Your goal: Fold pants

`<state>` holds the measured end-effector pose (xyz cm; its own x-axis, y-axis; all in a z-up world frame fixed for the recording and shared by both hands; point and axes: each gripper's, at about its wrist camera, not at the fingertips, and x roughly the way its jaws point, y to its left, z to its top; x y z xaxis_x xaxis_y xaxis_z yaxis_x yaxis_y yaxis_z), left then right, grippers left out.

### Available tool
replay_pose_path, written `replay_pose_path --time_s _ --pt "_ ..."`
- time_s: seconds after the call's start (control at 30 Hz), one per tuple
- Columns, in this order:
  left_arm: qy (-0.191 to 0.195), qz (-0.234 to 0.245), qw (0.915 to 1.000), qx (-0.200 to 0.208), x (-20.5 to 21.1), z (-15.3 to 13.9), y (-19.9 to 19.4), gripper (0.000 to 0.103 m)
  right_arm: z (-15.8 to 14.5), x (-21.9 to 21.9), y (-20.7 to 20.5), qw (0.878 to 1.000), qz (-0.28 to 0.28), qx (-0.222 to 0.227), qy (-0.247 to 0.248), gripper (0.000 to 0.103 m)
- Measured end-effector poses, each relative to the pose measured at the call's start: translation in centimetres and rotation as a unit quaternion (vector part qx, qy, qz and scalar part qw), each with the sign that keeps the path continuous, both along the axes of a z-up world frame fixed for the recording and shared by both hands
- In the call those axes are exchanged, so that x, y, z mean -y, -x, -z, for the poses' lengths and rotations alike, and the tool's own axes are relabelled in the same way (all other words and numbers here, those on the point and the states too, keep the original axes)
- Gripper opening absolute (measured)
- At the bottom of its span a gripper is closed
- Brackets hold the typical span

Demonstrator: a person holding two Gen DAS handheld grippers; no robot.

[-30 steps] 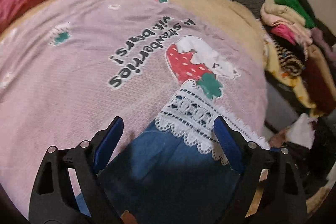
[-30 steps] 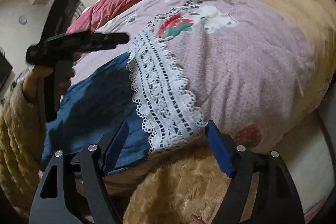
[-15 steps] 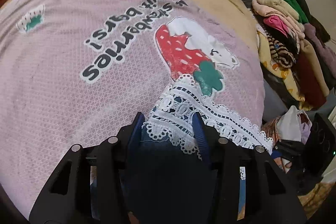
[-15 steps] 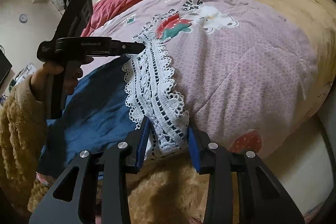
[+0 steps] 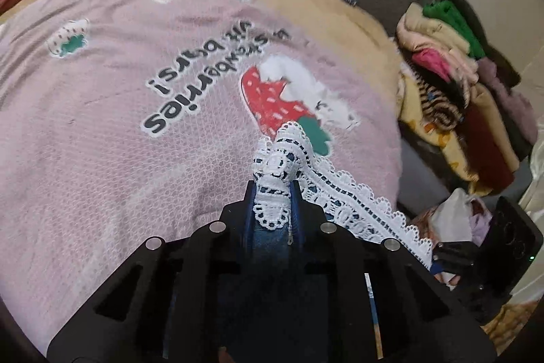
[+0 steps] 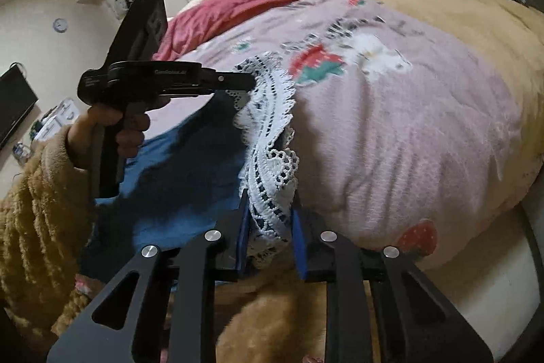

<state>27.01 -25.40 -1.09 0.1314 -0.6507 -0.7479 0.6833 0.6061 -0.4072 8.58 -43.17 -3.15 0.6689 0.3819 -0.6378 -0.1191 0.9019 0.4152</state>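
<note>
**Kid:** Pants! Where are they?

**Onlooker:** The blue pants lie on the pink blanket, low in the middle of both views. The white lace hem is the far edge. It sits right below the strawberry picture.

**Kid:** Are the grabbers holding them?

**Onlooker:** Yes. The left gripper has just been closing, and now its blue pads pinch the lace at one corner. The right gripper has just been closing too. It is clamped on the lace at the other corner, near the bottom of its view.

**Kid:** What comes next?

**Onlooker:** I think they lift the hem and carry it back over the blue part, to fold the pants in half.

**Kid:** How do they do it well?

**Onlooker:** Both hands should go up together, level, so the hem stays straight. Keep a little pull between the two corners so the cloth does not sag. Lace is holey and thin, so it could slip. Go slow. Lay the hem down flat on the other end before letting go.
</note>
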Motion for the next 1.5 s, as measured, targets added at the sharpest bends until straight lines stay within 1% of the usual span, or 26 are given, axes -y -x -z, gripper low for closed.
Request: replay_pose_path --time_s 0.07,0.17,0.3,0.43,0.57,0.63,0.67,0.73,0.77,0.8,0.87,0.9,0.93,1.0,1.07,1.1,1.17,1.23,1.27,1.3,1.33,1.37,1.4,1.43,1.47,1.5 --pt "0.014 -0.006 0.9999 0.000 -1.0 -0.8 0.3 0.012 -0.9 -0.7 0.2 1.000 -0.009 0.010 -0.002 0.020" --pt "0.044 -0.022 0.9988 0.003 -3.9 -2.4 1.1 0.012 -2.5 -2.0 0.6 0.999 -0.030 0.028 -0.007 0.020" --pt "0.065 -0.041 0.9970 0.011 -7.5 -3.8 2.2 0.012 -4.6 -4.6 1.0 0.997 -0.066 0.049 -0.012 0.020" --pt "0.074 -0.071 0.9946 0.017 -11.7 -4.4 3.1 0.012 -6.3 -8.1 0.9 0.991 -0.114 0.063 -0.015 0.020" --pt "0.080 -0.098 0.9918 0.017 -15.7 -4.2 3.9 0.012 -7.1 -11.9 0.7 0.985 -0.158 0.067 -0.003 0.020" --pt "0.071 -0.108 0.9913 0.024 -17.0 -3.8 4.2 0.015 -7.1 -13.9 0.5 0.982 -0.179 0.065 0.007 0.020" --pt "0.060 -0.119 0.9906 0.031 -17.8 -3.1 4.3 0.015 -6.8 -15.4 0.4 0.978 -0.195 0.064 0.023 0.020" --pt "0.054 -0.145 0.9879 0.012 -19.3 -1.7 4.0 0.017 -6.0 -17.4 0.1 0.975 -0.210 0.055 0.051 0.020" --pt "0.059 -0.154 0.9862 0.002 -20.2 -1.3 3.9 0.017 -5.2 -18.8 -0.2 0.972 -0.221 0.044 0.068 0.020" --pt "0.073 -0.169 0.9828 -0.011 -21.3 -0.9 3.8 0.019 -4.8 -19.5 -0.2 0.970 -0.227 0.038 0.073 0.020" --pt "0.114 -0.194 0.9736 -0.039 -23.9 -0.8 3.8 0.035 -3.9 -21.3 0.1 0.964 -0.250 0.029 0.086 0.020" --pt "0.132 -0.201 0.9694 -0.047 -24.9 -0.8 3.9 0.049 -3.6 -22.3 0.5 0.960 -0.260 0.030 0.100 0.020" --pt "0.149 -0.210 0.9649 -0.051 -26.0 -1.0 4.1 0.055 -3.4 -22.8 0.7 0.957 -0.267 0.032 0.112 0.020" --pt "0.165 -0.224 0.9594 -0.045 -27.7 -1.4 4.7 0.057 -3.1 -24.7 1.5 0.947 -0.287 0.038 0.140 0.022" --pt "0.164 -0.234 0.9570 -0.050 -28.6 -1.3 5.0 0.061 -2.7 -25.9 1.9 0.940 -0.301 0.041 0.154 0.023" --pt "0.166 -0.238 0.9546 -0.068 -28.9 -0.9 5.1 0.064 -2.5 -26.5 2.1 0.937 -0.306 0.043 0.162 0.023" --pt "0.170 -0.234 0.9529 -0.091 -28.7 -0.2 5.2 0.065 -2.0 -27.1 2.4 0.932 -0.313 0.048 0.178 0.023" --pt "0.143 -0.227 0.9586 -0.096 -28.0 0.4 5.5 0.068 -1.6 -27.7 2.6 0.929 -0.322 0.048 0.178 0.023" --pt "0.109 -0.230 0.9629 -0.089 -27.3 0.8 5.6 0.068 -1.3 -28.3 2.9 0.926 -0.332 0.047 0.174 0.023" --pt "0.095 -0.230 0.9649 -0.083 -26.5 1.0 5.8 0.068 -1.2 -28.5 3.0 0.923 -0.342 0.046 0.169 0.023" --pt "0.090 -0.227 0.9663 -0.081 -26.2 1.2 5.8 0.068 -1.2 -28.8 3.1 0.920 -0.352 0.045 0.165 0.025" --pt "0.083 -0.229 0.9668 -0.078 -25.8 1.3 5.9 0.068 -1.1 -28.6 3.3 0.918 -0.359 0.043 0.161 0.029" --pt "0.076 -0.232 0.9668 -0.075 -25.6 1.5 5.9 0.057 -1.2 -28.7 3.5 0.916 -0.367 0.041 0.157 0.031" --pt "0.064 -0.232 0.9677 -0.073 -25.2 1.6 5.8 0.027 -1.3 -28.7 3.5 0.915 -0.370 0.041 0.155 0.034" --pt "0.048 -0.238 0.9673 -0.071 -25.0 1.8 5.7 0.019 -1.6 -28.5 3.6 0.916 -0.369 0.043 0.151 0.036" --pt "0.041 -0.241 0.9670 -0.073 -24.9 1.8 5.6 0.018 -1.9 -28.1 3.5 0.918 -0.367 0.043 0.144 0.039"
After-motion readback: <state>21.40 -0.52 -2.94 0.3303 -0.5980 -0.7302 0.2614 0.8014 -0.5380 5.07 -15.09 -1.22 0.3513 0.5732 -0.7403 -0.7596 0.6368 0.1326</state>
